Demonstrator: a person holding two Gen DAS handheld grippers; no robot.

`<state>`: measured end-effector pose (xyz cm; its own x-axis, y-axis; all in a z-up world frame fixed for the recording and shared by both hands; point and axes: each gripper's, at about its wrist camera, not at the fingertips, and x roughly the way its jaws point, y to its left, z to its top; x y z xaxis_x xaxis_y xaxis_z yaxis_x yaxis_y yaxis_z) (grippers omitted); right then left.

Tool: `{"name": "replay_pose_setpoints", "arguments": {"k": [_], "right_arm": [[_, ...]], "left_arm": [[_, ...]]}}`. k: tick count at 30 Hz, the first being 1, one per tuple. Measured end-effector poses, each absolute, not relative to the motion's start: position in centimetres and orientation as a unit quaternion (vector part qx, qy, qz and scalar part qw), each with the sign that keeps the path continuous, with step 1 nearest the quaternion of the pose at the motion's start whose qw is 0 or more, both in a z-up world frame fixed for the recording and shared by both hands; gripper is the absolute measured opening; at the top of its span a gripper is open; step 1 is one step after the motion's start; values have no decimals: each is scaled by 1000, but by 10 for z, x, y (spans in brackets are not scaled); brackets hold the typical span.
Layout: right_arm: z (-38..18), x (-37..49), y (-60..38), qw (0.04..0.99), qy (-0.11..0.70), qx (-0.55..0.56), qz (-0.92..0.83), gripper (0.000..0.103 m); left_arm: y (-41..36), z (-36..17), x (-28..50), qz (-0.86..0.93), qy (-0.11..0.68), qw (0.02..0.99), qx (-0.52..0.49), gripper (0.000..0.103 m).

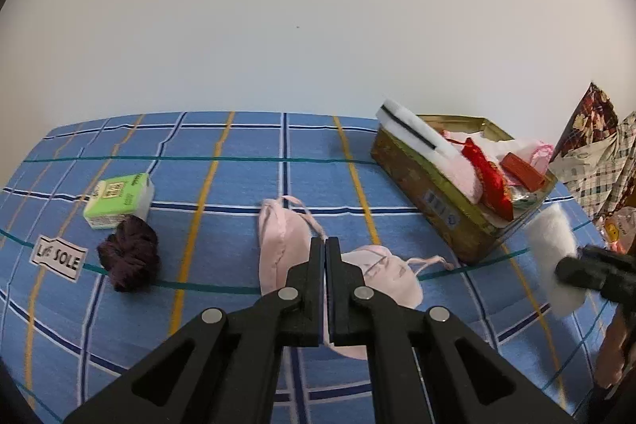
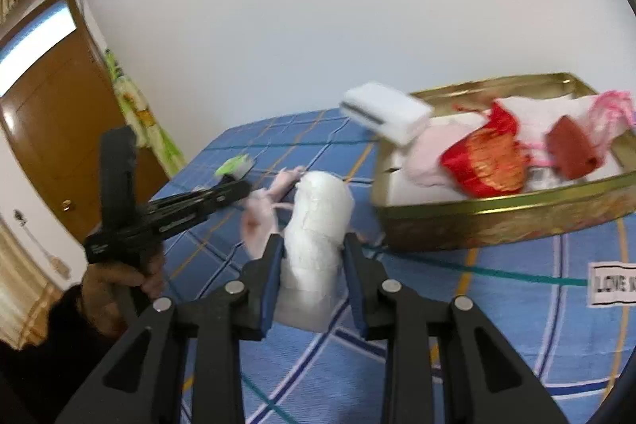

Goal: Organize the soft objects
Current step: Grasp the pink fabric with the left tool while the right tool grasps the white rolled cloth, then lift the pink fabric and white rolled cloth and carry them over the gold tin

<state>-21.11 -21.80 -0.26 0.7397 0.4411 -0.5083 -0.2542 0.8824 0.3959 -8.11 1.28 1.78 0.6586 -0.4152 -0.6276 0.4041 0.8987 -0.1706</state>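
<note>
Right tongs (image 2: 312, 257) are pinching a white fluffy roll (image 2: 318, 237), looks like a rolled fleece cloth or wadding, squeezed about midway up its length with the top end sticking out past the tips. It's obviously light and squishy, so I'd say holding it around the middle is the smart spot; grab an end and it'd probably flop or unroll. Just past those tips and a bit right sits the gold tin box (image 2: 497, 221) on the blue plaid table (image 2: 516, 324), already holding a red and gold satin pouch (image 2: 489, 161), some pink cloth and a white foam block (image 2: 387, 114) leaning over its far left corner. My guess is the roll goes in there next, and there's not much free room, so it may need a bit of a squash. Left tongs (image 1: 326, 245) are pressed together with nothing visibly between them, hovering right over a pale pink drawstring bag (image 1: 278, 245) lying flat under the tips. It's thin and limp, so I'd pinch a fold of fabric or the cord. Further left of those tips is a dark purple scrunchie (image 1: 129, 257), a green tissue pack (image 1: 119, 201) touching it just beyond, and a "SOLE" label (image 1: 59, 257) way out left.
</note>
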Motion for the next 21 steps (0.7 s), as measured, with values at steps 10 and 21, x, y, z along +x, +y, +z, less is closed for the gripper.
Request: {"name": "replay_pose_setpoints", "arguments": {"k": [10, 21], "right_arm": [[5, -219, -228, 931, 274, 166, 176, 31], [13, -227, -241, 942, 235, 185, 154, 31]], "left_arm": [[35, 70, -91, -228, 277, 933, -22, 1], [17, 105, -93, -260, 294, 919, 10, 2]]}}
